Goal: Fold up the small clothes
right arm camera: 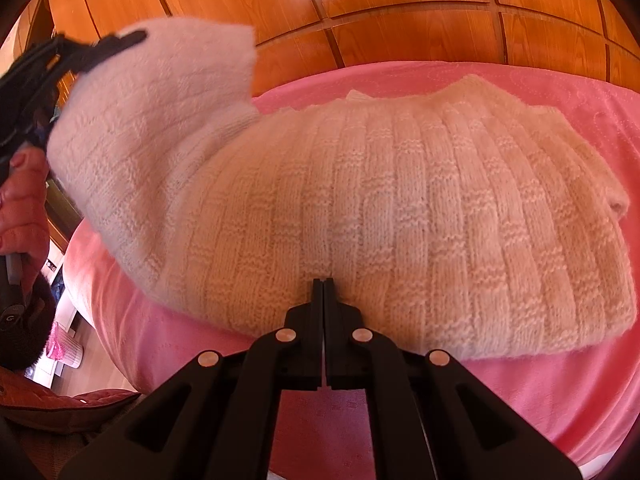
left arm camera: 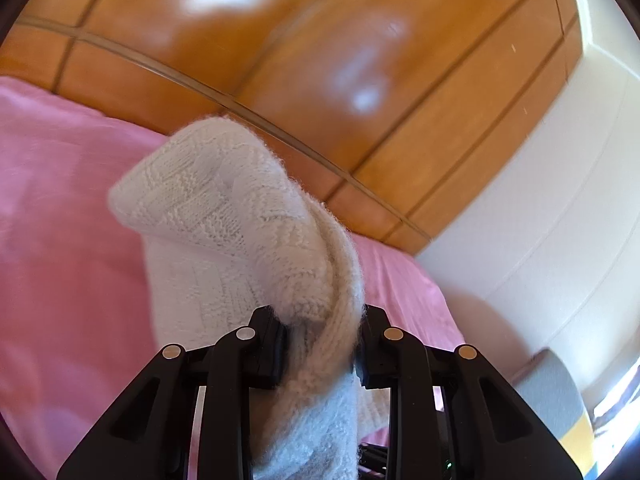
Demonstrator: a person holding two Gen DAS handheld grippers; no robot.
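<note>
A small cream knitted sweater (right arm camera: 400,216) lies flat on a pink bed cover (right arm camera: 560,392). Its left sleeve (right arm camera: 152,128) is lifted off the bed. My left gripper (left arm camera: 322,344) is shut on that sleeve's (left arm camera: 240,216) edge and holds it up in the air; it also shows in the right wrist view (right arm camera: 120,42) at the upper left. My right gripper (right arm camera: 323,284) is shut and empty, its tips resting at the sweater's near hem.
A glossy wooden wardrobe (right arm camera: 360,8) stands behind the bed. A white wall (left arm camera: 560,200) is on the right in the left wrist view. The bed's left edge drops to a floor with a pink-and-white basket (right arm camera: 66,344). The person's hand (right arm camera: 20,208) holds the left gripper.
</note>
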